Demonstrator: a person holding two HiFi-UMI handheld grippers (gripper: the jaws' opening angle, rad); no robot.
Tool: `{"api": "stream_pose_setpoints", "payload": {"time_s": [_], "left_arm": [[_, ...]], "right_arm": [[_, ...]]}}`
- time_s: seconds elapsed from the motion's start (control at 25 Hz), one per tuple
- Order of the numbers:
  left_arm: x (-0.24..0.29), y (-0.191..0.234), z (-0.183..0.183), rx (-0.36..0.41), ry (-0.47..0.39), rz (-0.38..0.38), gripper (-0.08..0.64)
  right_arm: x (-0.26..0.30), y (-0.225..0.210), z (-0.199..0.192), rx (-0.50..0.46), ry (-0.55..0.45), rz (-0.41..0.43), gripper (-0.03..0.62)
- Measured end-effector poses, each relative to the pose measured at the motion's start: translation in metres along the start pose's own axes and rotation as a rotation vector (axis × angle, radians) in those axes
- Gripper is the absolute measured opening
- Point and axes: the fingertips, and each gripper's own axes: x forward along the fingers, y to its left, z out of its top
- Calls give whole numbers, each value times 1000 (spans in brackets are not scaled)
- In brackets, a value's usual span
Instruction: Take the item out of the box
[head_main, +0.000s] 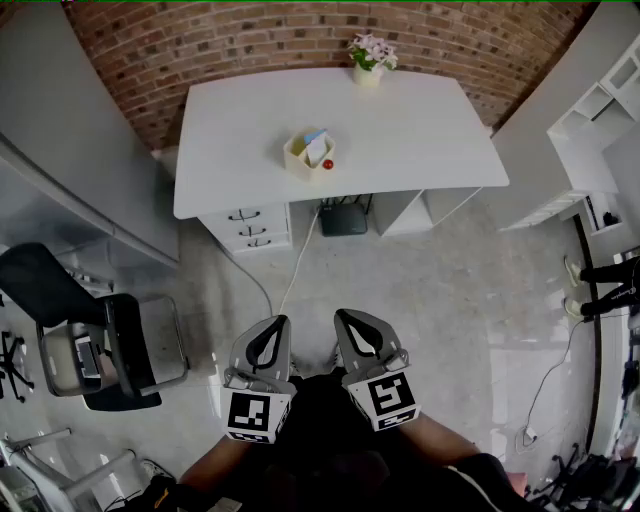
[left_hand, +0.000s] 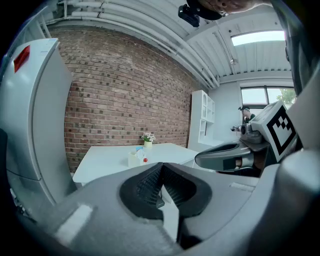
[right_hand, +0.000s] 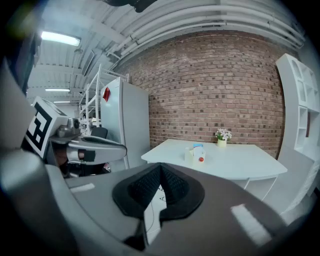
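Cream-coloured box (head_main: 300, 160) stands on the white bench (head_main: 430, 130), well ahead of both hand-held grippers and apart from them; the item (head_main: 318, 148), white with some blue, sits inside it, and a small red ball (head_main: 328, 164) lies just beside the box. The left hand-held gripper (head_main: 274, 322) and the right hand-held gripper (head_main: 348, 316) are side by side over the floor (head_main: 450, 290), each clenched, jaws together with nothing between them. Beyond the box, a pot of flowers (head_main: 369, 58) stands at the bench's far edge.
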Motion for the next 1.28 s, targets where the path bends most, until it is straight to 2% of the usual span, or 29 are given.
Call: {"api": "stream_pose_setpoints", "payload": {"time_s": [0.56, 0.76, 1.0, 1.28], "left_arm": [[-1, 9, 1, 0, -2, -3, 5], [-8, 15, 3, 1, -1, -3, 5], [-21, 35, -3, 3, -9, 13, 5], [-37, 51, -1, -8, -42, -2, 5]], "right_arm": [[8, 5, -1, -9, 7, 10, 0], [10, 5, -7, 35, 11, -7, 2], [22, 20, -9, 57, 9, -11, 2], [27, 44, -6, 21, 11, -48, 2]]}}
